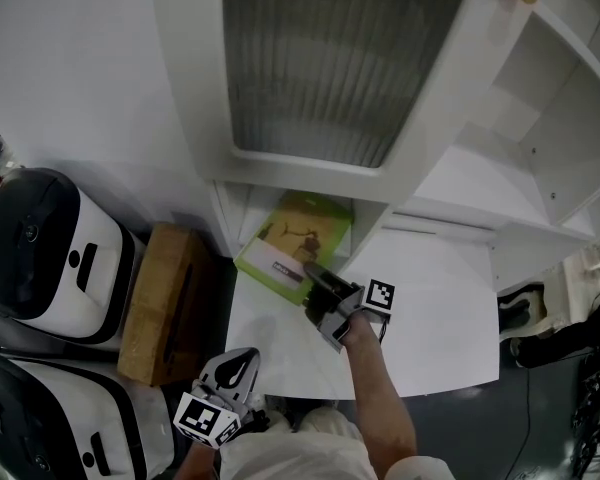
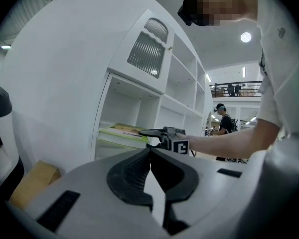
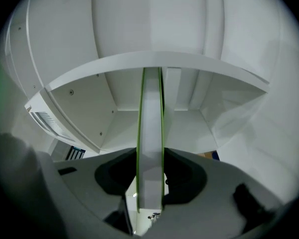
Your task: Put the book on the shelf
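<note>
Book (image 3: 150, 148) is right up in the lens on the right gripper view, page edge on, with green covers either side. The right gripper (image 1: 315, 278) has its jaws clamped across the thickness, so it's a proper grip and not just resting there. From the head view the book lies flat with its far end already poking into the lowest open compartment of the white shelf (image 2: 120, 101), under the ribbed-glass door (image 1: 330, 58) at 12 o'clock. The near end sticks out toward the person. I can't tell if its weight is fully down on the board yet. The left gripper (image 1: 235, 368) hangs back at about 7 o'clock from the book, jaws pinched together on nothing and doing no work. Further out there's a cardboard box (image 1: 165, 303) on the floor at 9 o'clock, and a couple of white-and-black appliances (image 1: 40, 253) beyond that. My read is that this is the insertion step, pretty far along. The next move probably wants a level push toward 12 o'clock until the book sits fully inside, then letting go and backing straight out so it doesn't drag back with the jaws.
</note>
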A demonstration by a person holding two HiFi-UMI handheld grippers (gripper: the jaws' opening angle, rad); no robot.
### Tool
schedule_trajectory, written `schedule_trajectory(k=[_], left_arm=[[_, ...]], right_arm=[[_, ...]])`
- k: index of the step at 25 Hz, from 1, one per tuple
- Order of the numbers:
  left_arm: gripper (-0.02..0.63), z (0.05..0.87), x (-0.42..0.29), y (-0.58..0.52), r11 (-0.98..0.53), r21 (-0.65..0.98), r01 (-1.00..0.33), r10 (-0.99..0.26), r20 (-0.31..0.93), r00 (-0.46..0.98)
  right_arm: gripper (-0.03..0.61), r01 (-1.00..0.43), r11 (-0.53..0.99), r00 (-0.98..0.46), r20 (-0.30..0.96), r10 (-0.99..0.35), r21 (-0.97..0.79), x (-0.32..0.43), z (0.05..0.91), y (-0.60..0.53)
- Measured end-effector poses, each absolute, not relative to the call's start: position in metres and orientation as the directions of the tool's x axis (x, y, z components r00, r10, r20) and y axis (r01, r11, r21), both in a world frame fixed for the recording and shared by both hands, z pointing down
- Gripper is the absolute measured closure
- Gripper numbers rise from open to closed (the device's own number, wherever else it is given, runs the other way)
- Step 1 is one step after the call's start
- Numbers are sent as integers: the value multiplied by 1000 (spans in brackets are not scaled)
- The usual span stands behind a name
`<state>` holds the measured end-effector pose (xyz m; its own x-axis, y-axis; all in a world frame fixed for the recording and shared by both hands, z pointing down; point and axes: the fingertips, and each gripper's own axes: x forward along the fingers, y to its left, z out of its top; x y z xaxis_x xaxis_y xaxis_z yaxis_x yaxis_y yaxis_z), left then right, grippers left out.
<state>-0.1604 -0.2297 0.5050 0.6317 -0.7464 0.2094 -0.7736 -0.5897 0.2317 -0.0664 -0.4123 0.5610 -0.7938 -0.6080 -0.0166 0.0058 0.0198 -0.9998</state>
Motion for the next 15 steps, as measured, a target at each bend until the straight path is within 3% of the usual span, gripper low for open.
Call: schedule_trajectory(k=[11,15], left_arm=[[604,511,-143,-230,-618,245,-747,-722,200,663],[604,514,-141,-229,-618,250,-746,-719,206,664]], right_arm=[[426,-4,80,-719,-53,-693,-997,-42,559,-437],[382,-56,138,-740,-51,-671,-989,-42,554,-435]])
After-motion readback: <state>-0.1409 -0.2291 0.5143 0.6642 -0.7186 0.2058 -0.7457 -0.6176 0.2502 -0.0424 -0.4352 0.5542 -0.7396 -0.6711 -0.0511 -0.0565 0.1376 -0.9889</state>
